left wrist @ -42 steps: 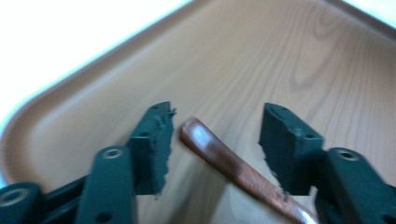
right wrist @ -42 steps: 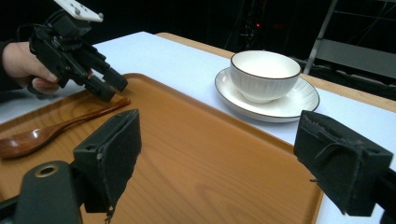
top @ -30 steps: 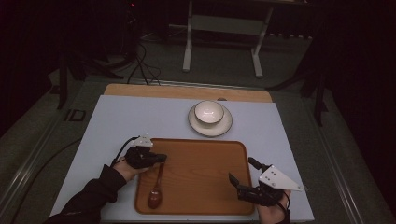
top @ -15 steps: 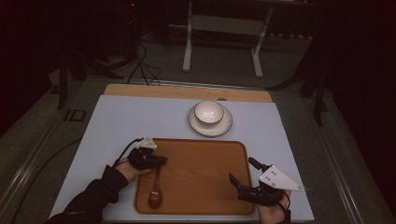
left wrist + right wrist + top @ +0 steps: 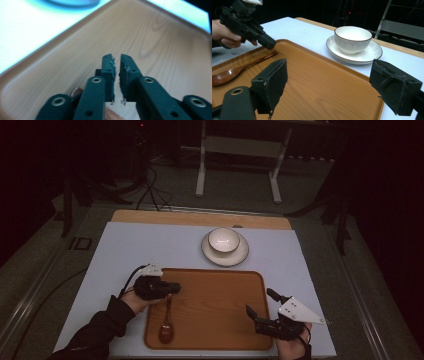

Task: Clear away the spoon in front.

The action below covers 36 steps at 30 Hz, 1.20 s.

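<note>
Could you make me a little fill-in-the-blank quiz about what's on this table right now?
1. The wooden spoon lies on the ____.
2. The white bowl sits on a ____.
3. The right gripper has its jaws wide ____.
4. The left gripper hovers by the spoon's ____ end.

Missing words: tray; saucer; open; handle

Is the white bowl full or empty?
Empty: the bowl sits upright on its saucer, and its visible inside shows plain white.
</note>
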Each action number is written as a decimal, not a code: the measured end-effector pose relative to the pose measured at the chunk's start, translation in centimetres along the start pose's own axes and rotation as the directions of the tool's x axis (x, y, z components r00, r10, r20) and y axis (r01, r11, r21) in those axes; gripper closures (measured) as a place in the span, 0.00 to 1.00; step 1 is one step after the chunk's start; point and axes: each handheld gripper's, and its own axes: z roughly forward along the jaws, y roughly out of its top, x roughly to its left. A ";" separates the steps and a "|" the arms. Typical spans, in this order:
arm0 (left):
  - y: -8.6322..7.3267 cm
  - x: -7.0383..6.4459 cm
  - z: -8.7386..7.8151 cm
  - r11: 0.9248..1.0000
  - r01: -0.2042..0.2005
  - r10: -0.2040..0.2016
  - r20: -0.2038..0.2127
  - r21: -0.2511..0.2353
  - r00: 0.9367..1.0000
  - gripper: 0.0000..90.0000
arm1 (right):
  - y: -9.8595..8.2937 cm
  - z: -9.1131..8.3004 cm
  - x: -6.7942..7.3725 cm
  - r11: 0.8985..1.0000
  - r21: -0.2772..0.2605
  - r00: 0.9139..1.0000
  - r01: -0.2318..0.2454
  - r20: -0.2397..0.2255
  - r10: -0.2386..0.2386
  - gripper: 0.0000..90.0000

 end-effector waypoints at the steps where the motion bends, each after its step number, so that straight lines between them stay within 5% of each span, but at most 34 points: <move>1: 0.1 -0.2 -0.2 1.000 -0.009 0.009 -0.004 -0.007 1.000 0.89 | 0.0 0.0 0.0 1.000 0.000 1.000 0.000 0.000 0.000 0.17; 6: 0.8 -1.0 -1.0 1.000 -0.017 0.017 0.010 -0.025 1.000 0.80 | 0.0 -0.1 -0.1 1.000 -0.005 1.000 0.002 0.005 -0.002 0.17; 14: 1.6 -1.1 -2.3 0.999 -0.007 0.008 0.022 -0.051 1.000 0.44 | 0.1 -0.1 0.0 1.000 -0.007 1.000 0.007 0.010 -0.007 0.17; 18: 1.8 -1.1 -2.7 0.995 0.057 -0.053 0.049 -0.080 0.997 0.29 | 0.1 -0.3 -0.1 1.000 -0.015 1.000 0.003 0.014 -0.002 0.17; 20: 1.9 -1.4 -2.7 0.997 0.040 -0.037 0.045 -0.073 0.998 0.18 | 0.1 -0.3 -0.2 1.000 -0.014 1.000 0.001 0.012 -0.001 0.17; 25: 2.1 -1.9 -3.0 0.992 0.056 -0.052 0.033 -0.117 0.998 0.16 | 0.2 -0.3 -0.1 1.000 -0.015 1.000 -0.001 0.011 0.001 0.17; 36: 2.2 -3.5 -5.5 0.983 0.017 -0.020 -0.014 -0.184 1.000 0.08 | 0.2 -0.3 0.1 1.000 -0.012 1.000 0.007 0.010 -0.007 0.17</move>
